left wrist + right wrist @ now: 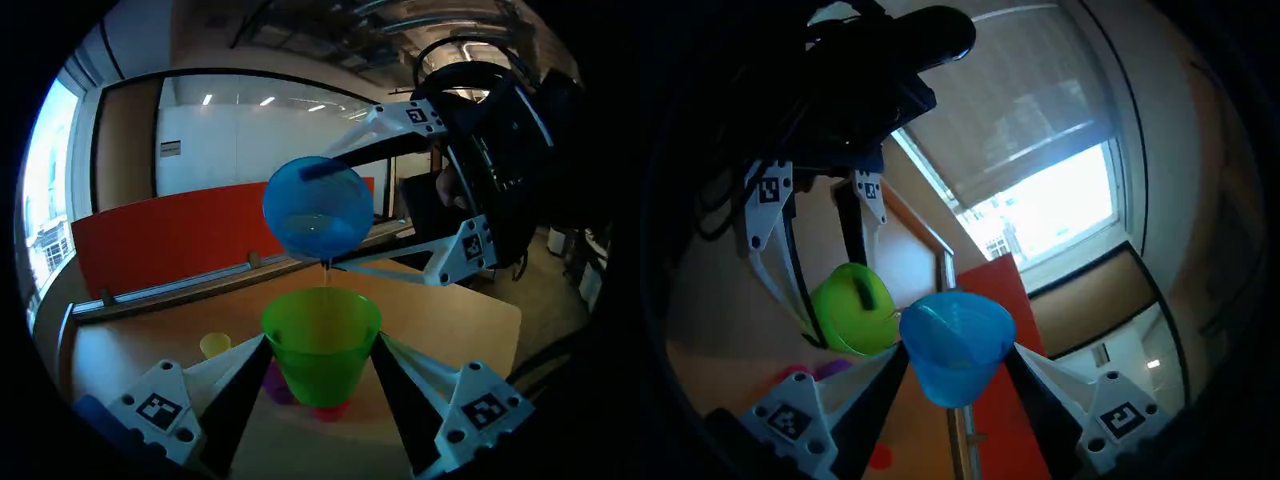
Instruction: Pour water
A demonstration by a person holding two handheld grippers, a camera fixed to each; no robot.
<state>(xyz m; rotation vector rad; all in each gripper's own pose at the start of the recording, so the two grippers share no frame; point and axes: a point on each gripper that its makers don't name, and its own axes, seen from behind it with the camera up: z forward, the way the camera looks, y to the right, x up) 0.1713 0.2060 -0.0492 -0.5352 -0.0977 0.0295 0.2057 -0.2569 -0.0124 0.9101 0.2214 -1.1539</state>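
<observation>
While the left gripper (321, 342) sits low at six o'clock of the left gripper view, its two fingers are spread partway and press on either side of the upright green cup (322, 356). Just behind, a yellow cup (214, 344) stands at nine o'clock of it on the wooden table (448, 320), with a purple cup (277, 386) nearer its base. At twelve o'clock above the green rim, a thin thread of water (325, 274) drops from the tipped blue cup (318, 210), which the right gripper (332, 210) clamps between partly opened fingers. Farther back runs a red partition (176, 232)
</observation>
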